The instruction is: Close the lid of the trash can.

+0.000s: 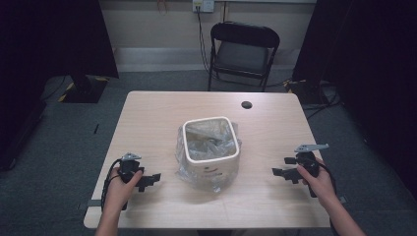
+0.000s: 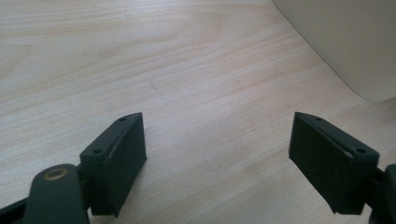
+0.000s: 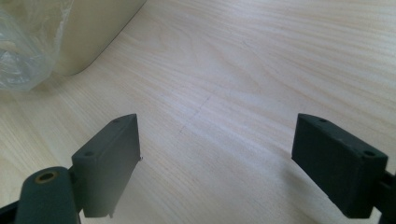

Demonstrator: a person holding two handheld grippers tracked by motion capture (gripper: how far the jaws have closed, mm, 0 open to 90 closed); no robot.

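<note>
Cream-white square plastic waste bin (image 1: 211, 150), lined with a clear crinkled plastic bag (image 1: 209, 137), is standing upright at the middle of the pale wooden table (image 1: 162, 108), mouth facing straight up; long axis vertical. Bag edges are spilling over the bin's rim and down its sides, so the liner is probably the thing being worked. Left gripper (image 1: 147, 180) is resting left of the bin, right gripper (image 1: 282, 173) right of it. Both are released, jaws spread wide, holding nothing, flanking the bin, likely for a two-sided grab.
</note>
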